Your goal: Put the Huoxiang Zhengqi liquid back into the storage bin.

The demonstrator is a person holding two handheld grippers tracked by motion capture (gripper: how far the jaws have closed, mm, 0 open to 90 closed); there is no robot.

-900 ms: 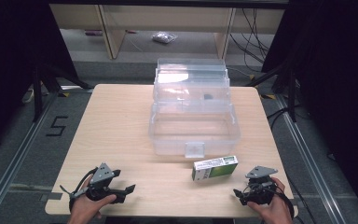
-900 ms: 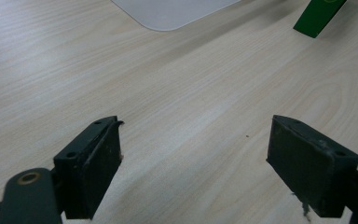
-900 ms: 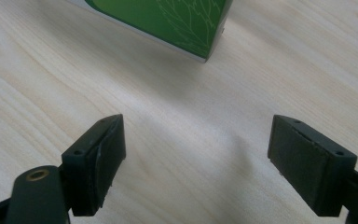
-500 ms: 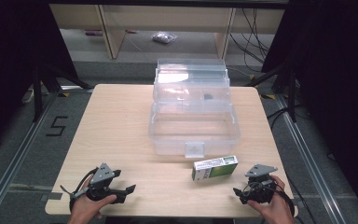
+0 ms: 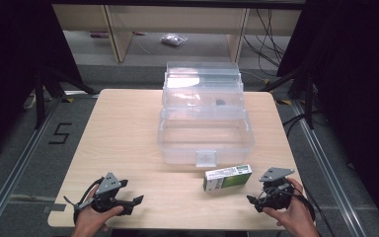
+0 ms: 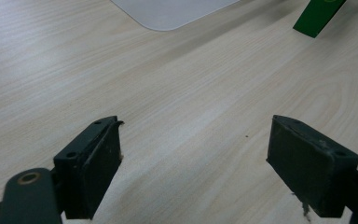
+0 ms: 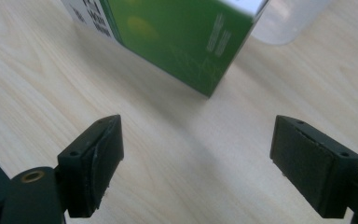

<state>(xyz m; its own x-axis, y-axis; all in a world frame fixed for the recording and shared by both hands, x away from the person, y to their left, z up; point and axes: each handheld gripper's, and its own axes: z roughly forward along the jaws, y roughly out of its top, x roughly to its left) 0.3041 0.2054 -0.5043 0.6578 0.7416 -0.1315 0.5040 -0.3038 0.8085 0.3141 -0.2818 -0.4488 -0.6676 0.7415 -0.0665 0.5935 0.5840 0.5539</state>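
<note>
High view surroundings: a clear plastic box (image 5: 205,136) with its lid open stands mid-table on the pale wooden table (image 5: 123,133); shelving and cables lie beyond the far edge.
Obstacles: bare wood lies between the right gripper (image 5: 259,201) and the green carton (image 5: 227,177); the clear box sits just behind the carton, apart from it.
Carton position: near the front edge, right of centre, lying flat and just left of the right gripper; in the right gripper view the carton (image 7: 177,37) lies ahead of the jaws and left of their centre line, untouched.
Right gripper (image 7: 198,163): jaws spread wide, holding nothing.
Left gripper (image 5: 131,203): at the front left corner, well apart from the carton; in its own view the left gripper (image 6: 193,163) stands released over bare wood.
Materials: carton is a green and white printed cardboard oblong; box is transparent with rounded corners; jaw pads are matt black blocks.
</note>
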